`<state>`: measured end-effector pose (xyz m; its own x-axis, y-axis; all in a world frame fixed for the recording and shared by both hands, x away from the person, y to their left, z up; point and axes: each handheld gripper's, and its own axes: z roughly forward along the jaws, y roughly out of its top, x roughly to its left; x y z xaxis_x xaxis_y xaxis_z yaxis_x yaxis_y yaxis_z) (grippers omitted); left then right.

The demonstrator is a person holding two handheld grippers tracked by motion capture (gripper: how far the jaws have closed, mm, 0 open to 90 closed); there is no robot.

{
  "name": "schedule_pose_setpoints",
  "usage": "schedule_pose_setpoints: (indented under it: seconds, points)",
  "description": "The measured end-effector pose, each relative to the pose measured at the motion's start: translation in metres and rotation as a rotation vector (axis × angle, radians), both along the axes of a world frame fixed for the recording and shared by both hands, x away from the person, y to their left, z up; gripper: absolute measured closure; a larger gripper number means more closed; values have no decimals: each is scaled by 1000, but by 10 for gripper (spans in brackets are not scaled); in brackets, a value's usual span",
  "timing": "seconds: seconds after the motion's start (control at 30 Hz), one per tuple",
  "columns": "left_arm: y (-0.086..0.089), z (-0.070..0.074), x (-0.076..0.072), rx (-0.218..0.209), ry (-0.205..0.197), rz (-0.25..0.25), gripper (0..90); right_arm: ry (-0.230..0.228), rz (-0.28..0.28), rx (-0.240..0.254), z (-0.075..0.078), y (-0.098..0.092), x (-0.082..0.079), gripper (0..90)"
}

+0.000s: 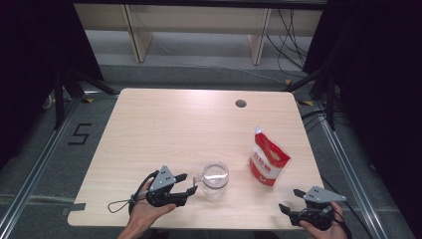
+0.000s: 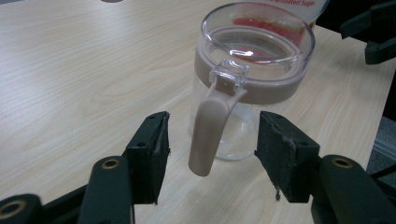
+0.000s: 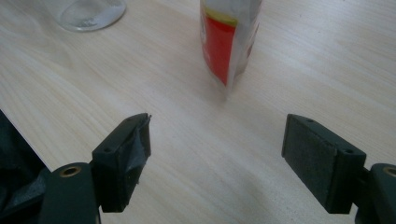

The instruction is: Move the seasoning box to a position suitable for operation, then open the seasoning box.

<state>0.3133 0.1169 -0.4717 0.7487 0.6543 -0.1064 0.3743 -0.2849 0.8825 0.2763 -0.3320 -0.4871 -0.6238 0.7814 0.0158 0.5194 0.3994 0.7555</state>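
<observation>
High view: a light wood-grain table (image 1: 164, 124) carries a clear plastic jar with a taupe collar, clear lid and taupe handle (image 1: 215, 178) near its front edge, slightly left of centre. A red-and-white stand-up pouch (image 1: 267, 158) stands upright to the right of the jar, apart from it. The left gripper (image 1: 185, 183), held in the person's left hand (image 1: 144, 211), sits just left of the jar, its jaws apart and reaching toward the handle. The right gripper (image 1: 292, 200) is at the near right corner, held in the right hand (image 1: 326, 230), jaws apart, well clear of the pouch.

Left gripper view: the left gripper (image 2: 210, 154) has its jaws spread on either side of the jar's handle (image 2: 208, 130), not touching it. The jar (image 2: 254, 70) stands upright, lid on; the pouch (image 2: 289, 5) is behind it.

Right gripper view: the right gripper (image 3: 217, 149) is wide open over bare table (image 3: 327, 60). The pouch (image 3: 229, 35) stands beyond the jaws; the jar's base (image 3: 91, 11) is at far left.
</observation>
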Motion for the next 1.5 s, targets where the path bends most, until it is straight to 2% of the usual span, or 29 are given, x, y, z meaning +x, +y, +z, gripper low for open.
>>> schedule_pose_setpoints:
  seconds: [0.2,0.23,0.27,0.3,0.33,0.37,0.4,0.43,0.5,0.53,0.63,0.73,0.77,0.8,0.83,0.87,0.9,1.0,1.07,1.23,1.27,1.3,1.37,1.4,1.43,1.47,1.5]
  points:
    - [5,5,0,-30,15,28,413,9,10,9,0,1,1,245]
    - [5,6,-1,-39,25,42,410,-12,4,-7,0,1,1,245]
    - [5,6,-1,-39,25,42,410,18,-15,11,0,3,-1,245]
    - [5,7,-1,-52,32,46,411,-11,22,-3,-1,1,2,245]
    - [5,7,-1,-52,32,46,415,-11,22,-3,-1,1,2,245]
    - [5,8,-1,-55,32,41,426,27,-8,8,0,4,-1,245]
    - [5,9,-1,-51,27,39,426,27,-8,8,0,4,-1,245]
    - [4,10,-1,-67,34,42,461,6,7,-2,0,3,0,245]
    - [3,11,-2,-65,30,30,482,5,7,-2,0,3,0,245]
    - [3,12,-3,-61,26,29,524,5,5,-1,0,3,0,245]
    - [1,14,-5,-73,5,26,618,-2,10,-6,0,3,1,245]
    - [2,18,-7,-65,-16,27,696,-13,16,-13,0,4,2,246]
    - [2,18,-7,-75,-17,31,714,-8,21,-14,0,4,3,246]
    - [3,19,-8,-71,-23,36,734,21,-2,-1,0,7,1,246]
    - [3,19,-7,-81,-33,29,766,-7,21,-17,0,6,3,248]
    - [3,20,-7,-85,-31,38,766,-7,21,-17,0,6,3,248]
    - [3,21,-7,-84,-29,41,795,15,4,-3,0,8,0,249]
    - [0,22,-6,-96,-26,53,818,-11,25,-19,0,7,1,251]
    - [-2,24,-5,-105,-28,42,843,5,30,-6,0,8,1,254]
    - [-7,28,-5,-97,-44,28,879,-11,42,-20,1,11,0,263]
    - [-8,29,-4,-93,-44,21,883,17,25,-8,1,13,-2,264]
    - [-9,28,-3,-105,-41,18,884,-15,44,-26,0,12,0,267]
    - [-10,29,-2,-91,-41,19,884,-7,45,-11,0,13,0,272]
    - [-11,28,-1,-102,-40,11,884,-10,42,-20,0,13,-1,275]
    - [-12,28,-1,-90,-38,17,883,-12,60,-21,0,14,0,278]
    - [-13,28,0,-99,-34,15,883,-12,60,-21,0,14,0,278]
    - [-14,28,1,-91,-34,16,882,0,53,-11,0,15,-1,285]
